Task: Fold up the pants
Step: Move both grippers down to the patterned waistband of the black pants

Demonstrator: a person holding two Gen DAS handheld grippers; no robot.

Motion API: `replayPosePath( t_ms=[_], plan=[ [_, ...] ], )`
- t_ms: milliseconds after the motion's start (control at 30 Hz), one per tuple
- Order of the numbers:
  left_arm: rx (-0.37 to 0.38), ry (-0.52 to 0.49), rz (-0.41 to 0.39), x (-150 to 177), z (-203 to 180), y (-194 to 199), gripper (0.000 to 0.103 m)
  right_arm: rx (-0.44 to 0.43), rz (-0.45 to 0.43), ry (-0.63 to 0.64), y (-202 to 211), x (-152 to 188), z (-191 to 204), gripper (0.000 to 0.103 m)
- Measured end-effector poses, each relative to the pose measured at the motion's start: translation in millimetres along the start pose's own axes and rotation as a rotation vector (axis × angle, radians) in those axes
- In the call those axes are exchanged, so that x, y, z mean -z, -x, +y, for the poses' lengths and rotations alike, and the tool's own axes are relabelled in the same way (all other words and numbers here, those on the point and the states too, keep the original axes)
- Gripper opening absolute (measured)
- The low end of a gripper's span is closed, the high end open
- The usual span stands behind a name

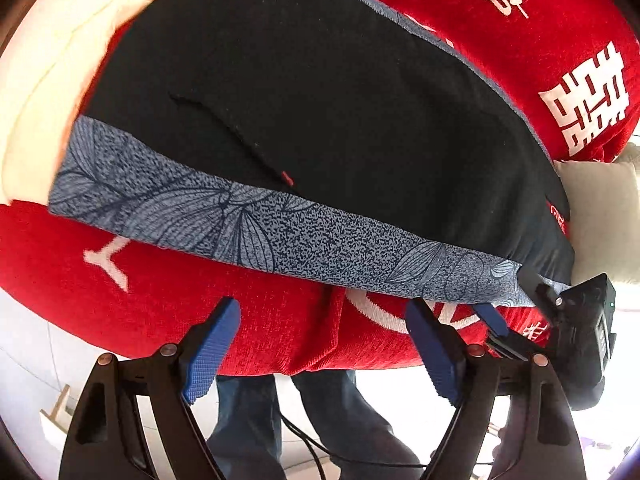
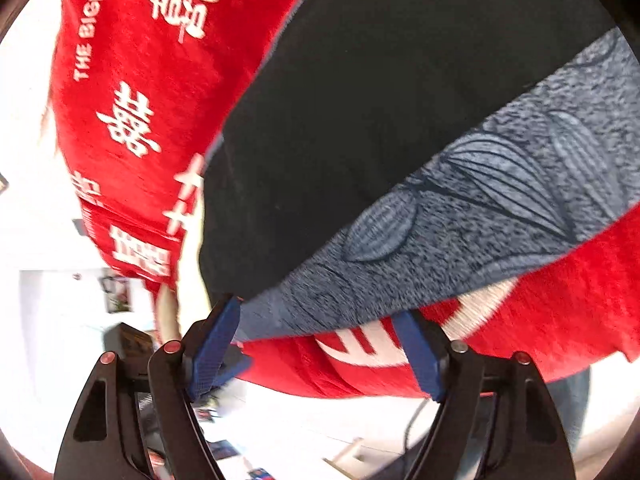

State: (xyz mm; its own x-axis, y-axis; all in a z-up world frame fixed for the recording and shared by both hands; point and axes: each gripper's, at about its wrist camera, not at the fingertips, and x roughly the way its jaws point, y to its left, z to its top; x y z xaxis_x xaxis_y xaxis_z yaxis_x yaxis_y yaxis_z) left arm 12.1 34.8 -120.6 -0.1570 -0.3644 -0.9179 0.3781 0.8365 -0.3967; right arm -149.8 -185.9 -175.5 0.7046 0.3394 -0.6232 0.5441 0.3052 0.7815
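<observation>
Both claws, left (image 1: 324, 344) and right (image 2: 320, 344), gape at the near edge of the pants (image 1: 312, 120) (nothing gripped), likely for pinching it to fold.

Each black tool (image 1: 324, 328) has blue ribbed pads (image 1: 210, 350); the person wears jeans (image 1: 248, 420).

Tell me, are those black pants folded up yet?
Not folded small: the black pants lie spread flat on the red blanket, blue patterned band along the near edge.
</observation>
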Motion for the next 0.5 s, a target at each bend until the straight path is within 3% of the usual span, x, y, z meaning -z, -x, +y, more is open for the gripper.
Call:
replayPosePath(
  t_ms=[67,133,167,300,400,500],
  plan=[
    [0.021,0.017,0.005,0,2,-4,0.086,-0.042,0.005,-0.024,-5,-2,-4,0.069],
    [0.033,0.041,0.009,1,6,-4,0.086,-0.091,0.028,-0.074,-10,-5,-9,0.040],
    [0.040,0.055,0.010,2,9,-4,0.086,-0.118,0.048,-0.113,-13,-7,-11,0.007],
    [0.096,0.138,-0.009,-2,20,1,0.086,-0.162,0.031,-0.103,-3,-7,6,0.004],
    [0.174,0.263,-0.035,-10,35,2,0.086,-0.214,0.025,-0.082,11,-9,21,0.004],
    [0.205,0.339,-0.052,-19,43,-1,0.086,-0.229,0.025,-0.065,17,-14,34,0.004]
  ],
)
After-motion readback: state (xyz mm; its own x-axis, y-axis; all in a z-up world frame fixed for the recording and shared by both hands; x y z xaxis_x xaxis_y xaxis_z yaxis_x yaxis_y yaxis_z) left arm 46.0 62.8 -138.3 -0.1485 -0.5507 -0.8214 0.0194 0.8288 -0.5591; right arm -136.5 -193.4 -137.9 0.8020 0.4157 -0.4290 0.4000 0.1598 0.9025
